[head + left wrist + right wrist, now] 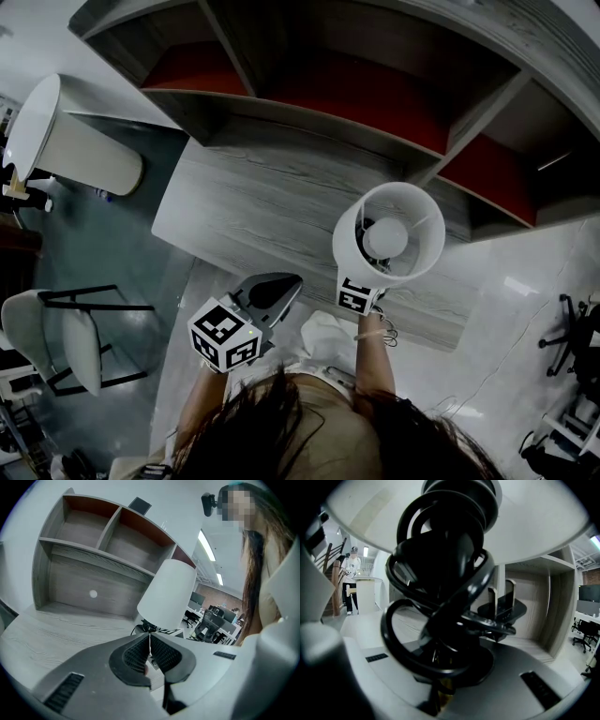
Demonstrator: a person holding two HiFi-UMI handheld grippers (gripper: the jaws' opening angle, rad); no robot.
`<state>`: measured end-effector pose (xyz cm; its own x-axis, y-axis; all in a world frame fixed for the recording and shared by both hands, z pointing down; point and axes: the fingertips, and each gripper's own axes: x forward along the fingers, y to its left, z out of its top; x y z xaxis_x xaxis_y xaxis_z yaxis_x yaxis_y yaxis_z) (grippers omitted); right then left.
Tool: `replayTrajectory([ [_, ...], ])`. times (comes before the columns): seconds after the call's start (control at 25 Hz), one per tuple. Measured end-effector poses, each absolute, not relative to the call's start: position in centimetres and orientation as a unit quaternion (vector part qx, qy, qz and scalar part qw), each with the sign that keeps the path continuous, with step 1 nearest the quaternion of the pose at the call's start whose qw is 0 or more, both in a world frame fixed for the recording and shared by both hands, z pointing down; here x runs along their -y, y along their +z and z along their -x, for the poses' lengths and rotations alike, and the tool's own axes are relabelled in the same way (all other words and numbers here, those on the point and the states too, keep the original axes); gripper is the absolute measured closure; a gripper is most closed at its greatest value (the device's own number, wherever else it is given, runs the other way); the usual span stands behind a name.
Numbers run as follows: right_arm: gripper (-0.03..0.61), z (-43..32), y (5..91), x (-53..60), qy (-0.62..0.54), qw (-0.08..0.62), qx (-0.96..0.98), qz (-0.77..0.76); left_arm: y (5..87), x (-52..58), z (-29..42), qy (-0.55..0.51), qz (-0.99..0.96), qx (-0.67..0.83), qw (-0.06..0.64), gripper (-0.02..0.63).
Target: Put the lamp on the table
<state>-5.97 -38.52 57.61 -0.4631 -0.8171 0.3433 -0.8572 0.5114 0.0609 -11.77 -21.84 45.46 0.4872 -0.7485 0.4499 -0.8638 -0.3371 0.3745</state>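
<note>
Surface (253, 202): grey wood-grain top with a shelf unit (356, 94) across the back.

Lamp (389, 234): white shade, open end up. It hangs over the near edge of the surface and looks not yet set down.

Right tool (440, 681): clamped low on the lamp's dark base, in among the cord coils (417, 620). The exact contact point is buried in the loops.

Left tool (150, 656): jaws together, nothing visibly between them. It sits just left of the lamp, not touching it.

Risks:
- The grip is low and the shade is high, so the lamp can pivot in the jaws on any tilt.
- If the jaws are biting cord rather than the base, the lamp can slip or drop.
- Cord trapped under the base means it rocks on landing.
- Set down this near the front edge, it may tip off on release.
- Pushed too far back, the shade may clip the shelf unit.
</note>
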Motion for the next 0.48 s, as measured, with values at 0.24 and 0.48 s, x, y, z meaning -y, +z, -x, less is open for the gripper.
replayTrajectory([
  [0.24,0.545,6.0,57.7,38.4,0.058,0.167,0.854,-0.49,45.3,21.4,11.5,0.096,-0.813,0.496,0.29,0.601],
  [0.48,0.545,5.9,57.9,38.4,0.061,0.172,0.853,-0.489,45.3,20.7,11.0,0.101,-0.813,0.491,0.296,0.601],
])
